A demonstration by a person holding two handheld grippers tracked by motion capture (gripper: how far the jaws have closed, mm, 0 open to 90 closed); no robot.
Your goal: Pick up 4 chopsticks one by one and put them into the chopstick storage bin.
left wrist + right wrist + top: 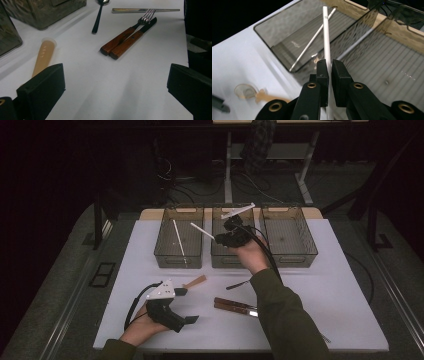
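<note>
While right tool (329, 67) is clamped on white stick (326, 37) above mid bin (232, 261), sorting is at carry stage. Left tool (115, 87) released, idle near bench (320, 295) edge. Next: align w/ left bin (165, 257), where 1 stick lies; lower, release.

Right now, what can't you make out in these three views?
- High view: the knife and fork run under the person's sleeve, so their tips are hidden.
- Right gripper view: the white stick in the right gripper drops behind the pads and off the bottom edge, hiding its lower end.
- Left gripper view: the bins are cut by the top edge; contents unseen.
</note>
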